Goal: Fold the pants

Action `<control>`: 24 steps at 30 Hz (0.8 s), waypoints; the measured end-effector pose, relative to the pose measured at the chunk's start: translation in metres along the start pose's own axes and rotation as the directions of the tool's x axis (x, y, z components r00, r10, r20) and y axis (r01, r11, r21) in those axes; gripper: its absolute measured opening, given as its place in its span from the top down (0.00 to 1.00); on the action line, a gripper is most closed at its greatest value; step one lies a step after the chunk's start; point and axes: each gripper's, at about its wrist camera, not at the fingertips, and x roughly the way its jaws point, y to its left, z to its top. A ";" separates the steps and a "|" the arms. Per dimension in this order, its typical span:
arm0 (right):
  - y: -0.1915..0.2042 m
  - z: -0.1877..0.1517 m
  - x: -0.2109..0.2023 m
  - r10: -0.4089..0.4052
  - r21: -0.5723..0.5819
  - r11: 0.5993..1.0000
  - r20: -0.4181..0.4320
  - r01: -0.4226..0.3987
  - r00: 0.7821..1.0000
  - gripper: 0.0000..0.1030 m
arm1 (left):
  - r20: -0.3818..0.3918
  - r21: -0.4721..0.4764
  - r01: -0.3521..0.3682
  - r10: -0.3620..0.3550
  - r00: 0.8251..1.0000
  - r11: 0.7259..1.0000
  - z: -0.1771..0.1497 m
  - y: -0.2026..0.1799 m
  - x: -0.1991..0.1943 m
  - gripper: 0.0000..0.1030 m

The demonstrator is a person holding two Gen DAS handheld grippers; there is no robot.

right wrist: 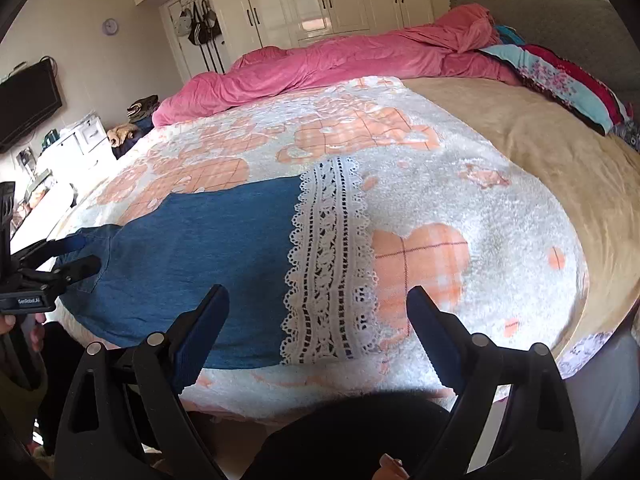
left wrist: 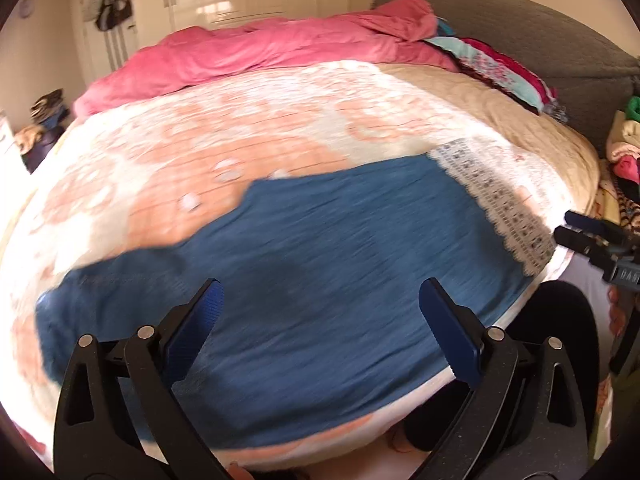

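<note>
Blue denim pants (left wrist: 320, 264) with a white lace hem (left wrist: 500, 204) lie flat on the bed near its front edge; they also show in the right wrist view (right wrist: 200, 264), lace hem (right wrist: 328, 264) to the right. My left gripper (left wrist: 320, 304) is open and empty, hovering above the denim. My right gripper (right wrist: 318, 308) is open and empty above the lace hem. The left gripper shows at the left edge of the right wrist view (right wrist: 76, 256), over the pants' left end. The right gripper shows at the right edge of the left wrist view (left wrist: 568, 226).
The bed carries a white and orange fleece blanket (right wrist: 440, 160) over a beige sheet (right wrist: 560, 140). A pink duvet (right wrist: 340, 64) and patterned pillows (right wrist: 568, 84) lie at the back. White wardrobes (right wrist: 320, 0) stand behind. The person's dark-clothed legs (right wrist: 352, 432) are at the bed's front edge.
</note>
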 end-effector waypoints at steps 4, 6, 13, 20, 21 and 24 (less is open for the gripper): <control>-0.008 -0.006 0.003 0.008 0.034 0.999 -0.007 -0.008 1.000 0.13 | 0.005 0.032 0.041 -0.042 0.999 0.999 0.021 -0.020 0.015 0.10; -0.010 -0.009 0.004 0.015 0.047 0.999 -0.013 -0.014 1.000 0.13 | 0.006 0.051 0.062 -0.062 0.998 0.997 0.034 -0.031 0.026 0.10; -0.010 -0.016 0.014 0.051 0.102 0.994 -0.025 -0.048 0.998 0.13 | -0.032 0.113 0.123 -0.120 0.992 0.986 0.074 -0.061 0.068 0.10; -0.014 -0.020 0.019 0.065 0.158 0.986 -0.031 -0.060 0.997 0.13 | -0.108 0.112 0.214 -0.202 0.973 0.970 0.110 -0.074 0.117 0.10; -0.016 -0.020 0.019 0.063 0.169 0.984 -0.029 -0.057 0.998 0.13 | -0.114 0.109 0.224 -0.212 0.971 0.968 0.115 -0.075 0.125 0.10; -0.022 -0.022 0.021 0.069 0.200 0.978 -0.035 -0.061 0.997 0.13 | -0.133 0.121 0.242 -0.226 0.965 0.963 0.123 -0.081 0.144 0.10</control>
